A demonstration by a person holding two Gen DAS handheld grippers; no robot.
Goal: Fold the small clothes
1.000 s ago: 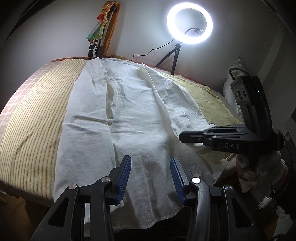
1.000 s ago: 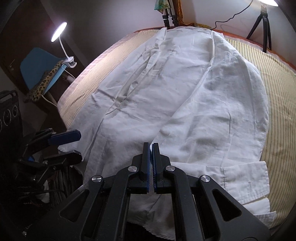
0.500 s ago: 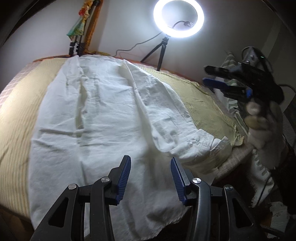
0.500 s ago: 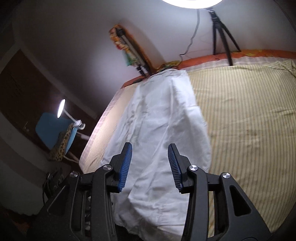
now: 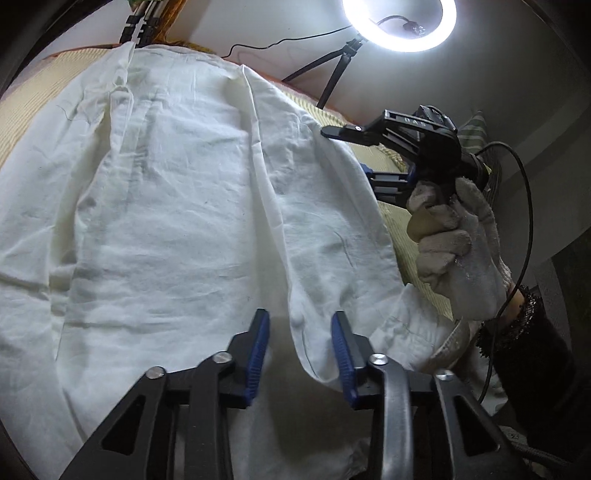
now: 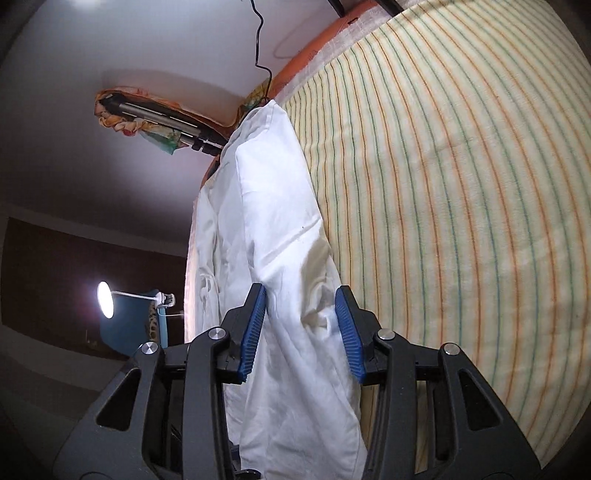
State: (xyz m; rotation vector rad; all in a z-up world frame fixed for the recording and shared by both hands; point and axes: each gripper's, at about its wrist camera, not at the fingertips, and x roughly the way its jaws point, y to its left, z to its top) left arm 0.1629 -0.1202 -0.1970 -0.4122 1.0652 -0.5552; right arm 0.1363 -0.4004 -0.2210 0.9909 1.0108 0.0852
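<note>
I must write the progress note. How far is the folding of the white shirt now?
Done: the shirt lies spread on the striped sheet, right sleeve laid inward. In hand: nothing is gripped; the left claw has been closing above the sleeve, and the right claw hangs open at the edge. Left: the remaining folds.

Ring light on tripod; striped bedsheet; desk lamp lit.

Your left gripper has just been closing but stands apart, your gloved right hand holds its gripper open.
</note>
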